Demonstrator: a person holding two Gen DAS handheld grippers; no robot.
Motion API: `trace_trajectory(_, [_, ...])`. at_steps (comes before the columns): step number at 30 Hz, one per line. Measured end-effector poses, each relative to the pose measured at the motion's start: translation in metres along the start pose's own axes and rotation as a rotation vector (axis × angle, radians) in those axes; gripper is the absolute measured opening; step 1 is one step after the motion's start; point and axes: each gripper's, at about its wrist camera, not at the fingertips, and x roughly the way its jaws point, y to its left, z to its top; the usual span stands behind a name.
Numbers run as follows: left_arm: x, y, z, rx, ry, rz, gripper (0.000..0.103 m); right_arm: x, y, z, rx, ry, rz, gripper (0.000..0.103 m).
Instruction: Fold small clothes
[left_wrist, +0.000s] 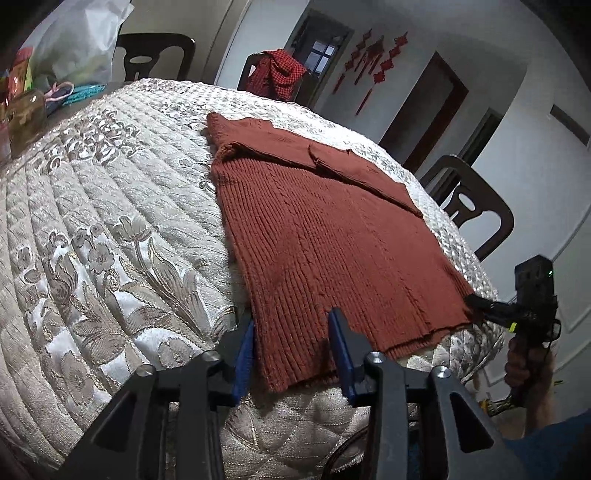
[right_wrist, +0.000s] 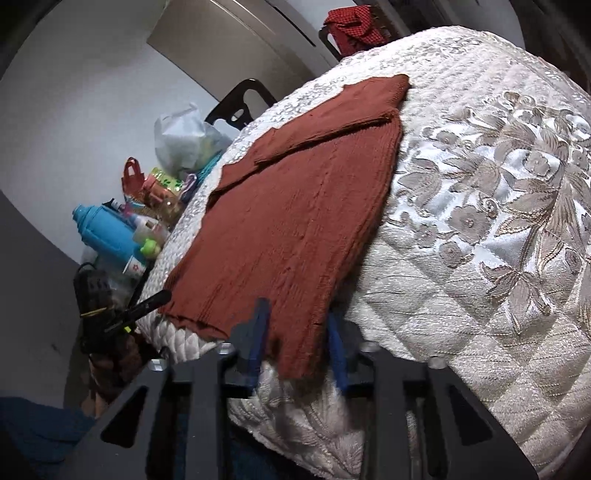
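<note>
A rust-red knitted sweater (left_wrist: 325, 236) lies flat on a quilted floral cover (left_wrist: 110, 236), sleeves folded across its far part. It also shows in the right wrist view (right_wrist: 288, 214). My left gripper (left_wrist: 291, 328) is open, its blue pads on either side of the sweater's near left hem corner. My right gripper (right_wrist: 299, 321) is open around the near right hem corner, which hangs between its pads. The right gripper also shows in the left wrist view (left_wrist: 480, 304) at that hem corner. The left gripper shows in the right wrist view (right_wrist: 155, 299) at the other corner.
Dark chairs (left_wrist: 469, 206) stand around the table; one holds a red checked cloth (left_wrist: 277, 70). A plastic bag (right_wrist: 184, 136), a blue bottle (right_wrist: 107, 232) and several small items crowd the table's far side. The cover (right_wrist: 480, 206) drapes over the near edge.
</note>
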Motion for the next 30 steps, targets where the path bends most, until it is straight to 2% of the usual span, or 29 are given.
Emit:
trace_trajectory(1, [0.001, 0.002, 0.0, -0.007, 0.002, -0.004, 0.019, 0.001, -0.002, 0.0, 0.005, -0.001, -0.006, 0.014])
trace_trajectory(3, [0.004, 0.006, 0.0, -0.024, 0.01, -0.017, 0.01, 0.001, -0.003, -0.001, 0.008, -0.003, -0.014, 0.01])
trace_trajectory(4, [0.003, 0.006, -0.001, -0.024, 0.005, -0.02, 0.009, 0.001, -0.003, -0.001, 0.009, -0.004, -0.014, 0.009])
trace_trajectory(7, [-0.003, 0.003, -0.001, -0.005, -0.019, -0.036, 0.008, -0.002, -0.003, -0.002, 0.002, -0.002, -0.005, 0.009])
trace_trajectory(9, [-0.012, 0.0, 0.0, 0.002, -0.046, -0.063, 0.008, -0.007, -0.002, -0.002, 0.008, -0.015, 0.03, 0.008])
trace_trajectory(15, [-0.05, -0.009, 0.014, 0.014, -0.161, -0.143, 0.007, -0.034, 0.018, -0.003, -0.042, -0.086, 0.127, 0.008])
trace_trajectory(20, [-0.07, -0.014, 0.027, 0.027, -0.246, -0.167, 0.007, -0.052, 0.033, 0.001, -0.09, -0.142, 0.172, 0.008])
trace_trajectory(24, [-0.066, -0.007, 0.051, 0.004, -0.286, -0.163, 0.007, -0.052, 0.033, 0.019, -0.082, -0.195, 0.191, 0.008])
trace_trajectory(30, [-0.047, 0.001, 0.107, 0.002, -0.32, -0.137, 0.007, -0.044, 0.035, 0.072, -0.102, -0.276, 0.194, 0.008])
